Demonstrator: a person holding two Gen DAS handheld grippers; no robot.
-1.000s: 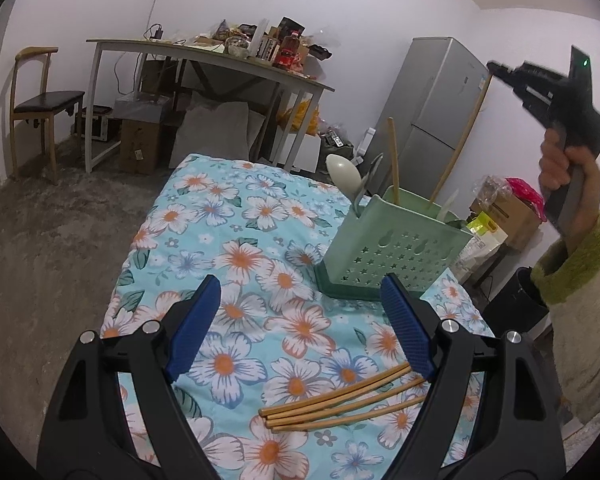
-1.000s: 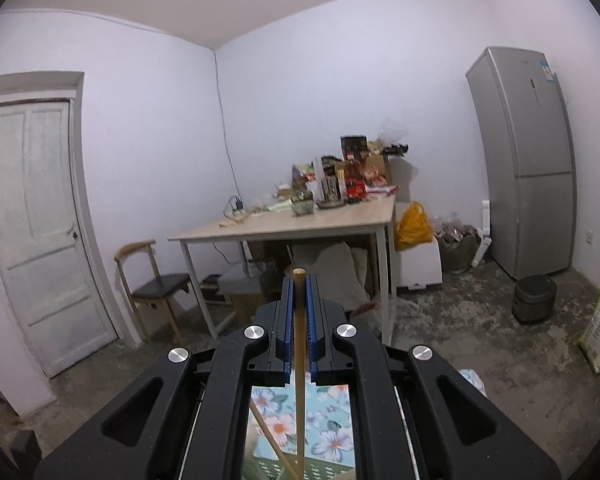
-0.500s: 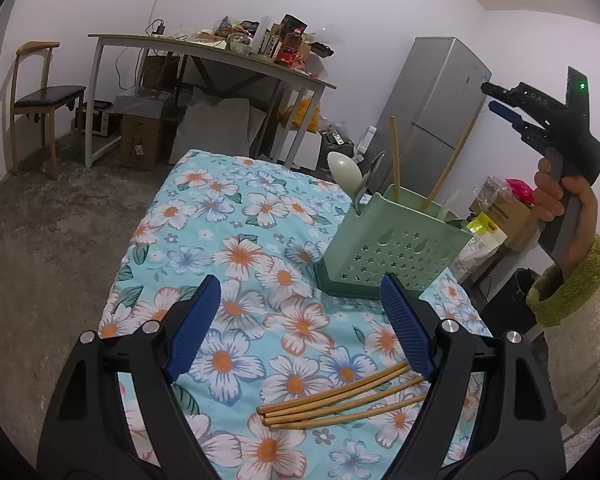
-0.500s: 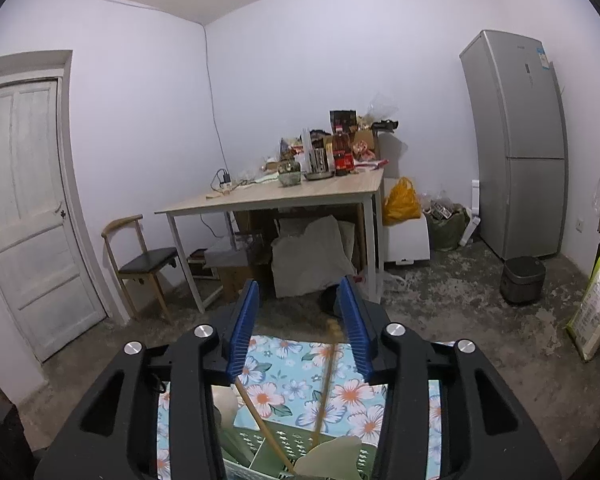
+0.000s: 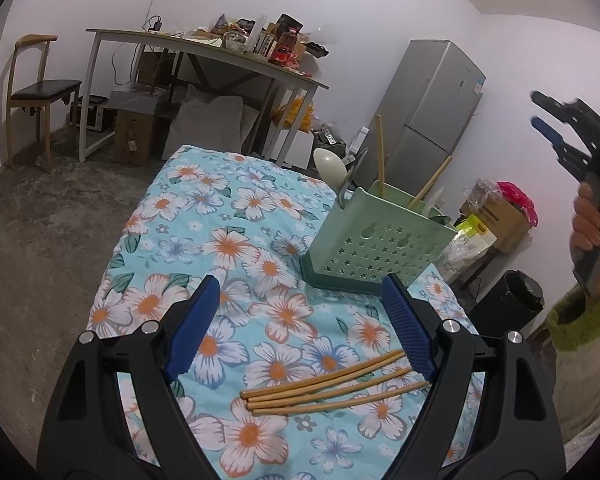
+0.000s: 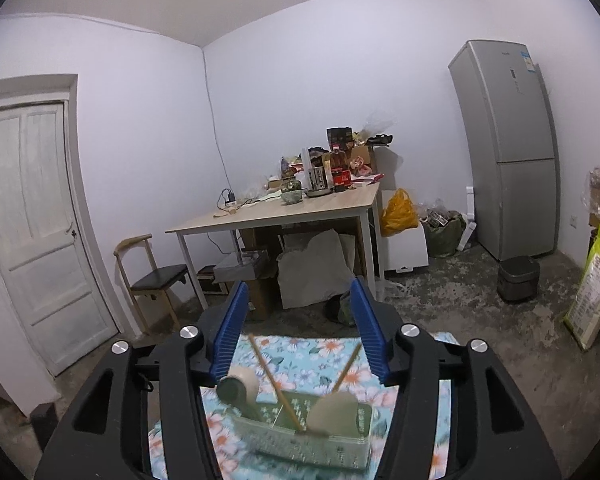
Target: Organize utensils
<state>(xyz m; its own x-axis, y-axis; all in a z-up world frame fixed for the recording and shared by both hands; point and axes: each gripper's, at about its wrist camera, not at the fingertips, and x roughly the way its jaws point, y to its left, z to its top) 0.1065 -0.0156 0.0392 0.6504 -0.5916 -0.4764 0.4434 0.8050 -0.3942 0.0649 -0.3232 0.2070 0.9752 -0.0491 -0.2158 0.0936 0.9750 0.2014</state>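
Note:
A green perforated utensil holder (image 5: pixel 374 246) stands on the flowered tablecloth (image 5: pixel 228 248). It holds spoons (image 5: pixel 330 166) and two chopsticks (image 5: pixel 380 152). Several loose wooden chopsticks (image 5: pixel 328 386) lie on the cloth near me. My left gripper (image 5: pixel 300 324) is open and empty, low over the cloth just behind those chopsticks. My right gripper (image 6: pixel 300 336) is open and empty, raised above the holder (image 6: pixel 304 432); it also shows in the left wrist view (image 5: pixel 560 136) at the far right, held in a hand.
A wooden table (image 6: pixel 284 210) piled with clutter stands behind, with a chair (image 6: pixel 156 276) to its left. A grey fridge (image 6: pixel 508 148) stands at the right, with a black bin (image 6: pixel 518 278) and bags on the floor. The cloth's edges drop to bare concrete.
My right gripper opened and let a chopstick drop into the holder, then drew back and up. My left gripper stayed open over the loose chopsticks.

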